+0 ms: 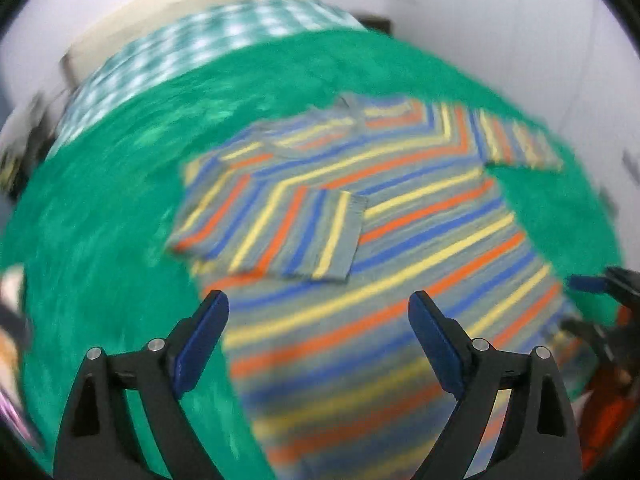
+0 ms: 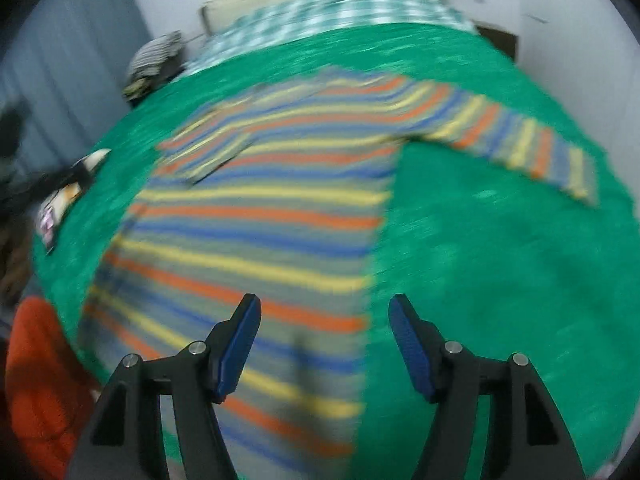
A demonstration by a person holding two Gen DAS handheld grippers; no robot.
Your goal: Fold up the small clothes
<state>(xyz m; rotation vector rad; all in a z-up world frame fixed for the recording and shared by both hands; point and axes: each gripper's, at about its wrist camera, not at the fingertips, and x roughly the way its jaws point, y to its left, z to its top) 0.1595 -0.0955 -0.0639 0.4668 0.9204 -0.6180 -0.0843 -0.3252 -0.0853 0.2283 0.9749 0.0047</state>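
Striped sweater lies flat on the green blanket, filling the centre of both views. One sleeve is already folded across the chest, left of centre in the left wrist view. The other sleeve remains spread out toward the upper right of the right wrist view. Body not yet folded. Left gripper is released, jaws wide, nothing between them. Right gripper likewise released and empty, above the sweater's right edge. Judgement: roughly a third complete; second sleeve and body folds outstanding
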